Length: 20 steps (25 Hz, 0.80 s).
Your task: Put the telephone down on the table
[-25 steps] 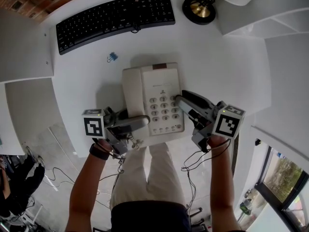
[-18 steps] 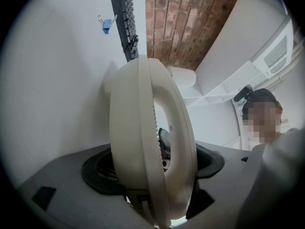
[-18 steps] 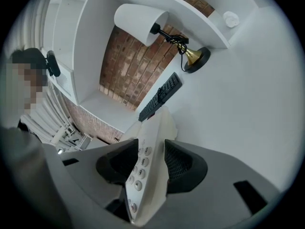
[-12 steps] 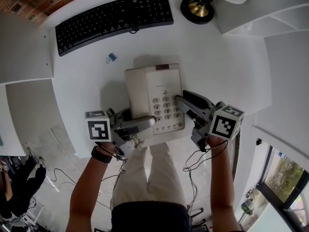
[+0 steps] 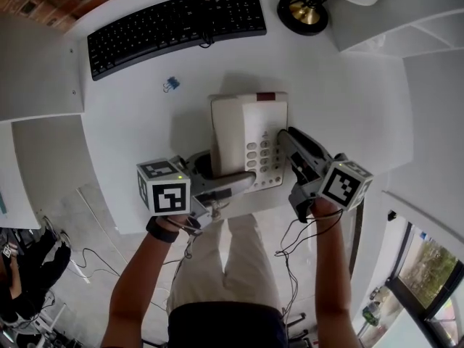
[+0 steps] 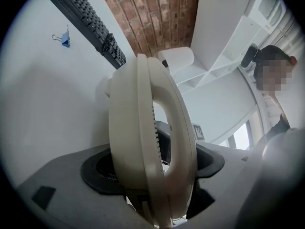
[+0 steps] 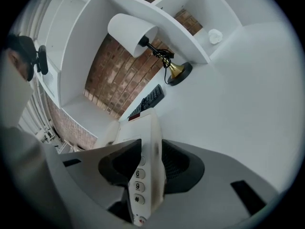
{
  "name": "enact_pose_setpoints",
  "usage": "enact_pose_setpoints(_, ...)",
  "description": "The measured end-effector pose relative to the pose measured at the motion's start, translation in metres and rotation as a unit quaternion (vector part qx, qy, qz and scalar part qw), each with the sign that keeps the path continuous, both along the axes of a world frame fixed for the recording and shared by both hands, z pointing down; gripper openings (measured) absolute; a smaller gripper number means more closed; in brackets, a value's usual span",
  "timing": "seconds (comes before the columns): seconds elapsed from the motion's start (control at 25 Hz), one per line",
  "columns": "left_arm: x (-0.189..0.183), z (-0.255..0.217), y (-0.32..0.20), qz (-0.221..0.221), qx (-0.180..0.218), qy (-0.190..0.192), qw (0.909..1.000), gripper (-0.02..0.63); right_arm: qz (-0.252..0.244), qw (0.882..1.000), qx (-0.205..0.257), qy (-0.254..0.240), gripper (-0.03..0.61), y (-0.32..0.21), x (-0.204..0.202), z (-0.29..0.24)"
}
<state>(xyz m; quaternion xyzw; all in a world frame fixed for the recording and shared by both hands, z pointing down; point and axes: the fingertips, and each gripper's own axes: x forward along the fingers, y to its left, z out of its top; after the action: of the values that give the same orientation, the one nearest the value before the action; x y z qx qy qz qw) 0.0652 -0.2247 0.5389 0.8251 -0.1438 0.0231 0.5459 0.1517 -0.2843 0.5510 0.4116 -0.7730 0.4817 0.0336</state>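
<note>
Left hand-held gripper (image 5: 230,178) pinching telephone (image 5: 243,122) at handset side, right hand-held gripper (image 5: 291,143) jaws just closing, clamped on keypad edge

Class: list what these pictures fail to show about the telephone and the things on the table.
- Head view: whether the telephone touches the table; its own body hides the underside.
- Head view: the lamp shade, cut off by the top edge.
- Head view: print on the telephone's face, too small.
</note>
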Motion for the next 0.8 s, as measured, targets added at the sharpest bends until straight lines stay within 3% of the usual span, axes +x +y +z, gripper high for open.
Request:
enact_pose_setpoints(0.2, 0.001, 0.000, 0.000, -0.004, 0.002, -0.010, 0.9999, 0.413, 0.011, 1.000, 0.015, -0.010, 0.127, -0.003, 0.002, 0.000)
enact_pose_setpoints(0.4, 0.004, -0.001, -0.002, -0.014, 0.016, -0.018, 0.9996, 0.415, 0.091, 0.993, -0.016, -0.074, 0.107, 0.004, 0.010, 0.008)
enact_pose_setpoints(0.8, 0.000, -0.005, -0.005, -0.040, 0.055, -0.028, 0.9973, 0.430, 0.100, 0.993, -0.005, -0.062, 0.101, 0.006, 0.011, 0.007)
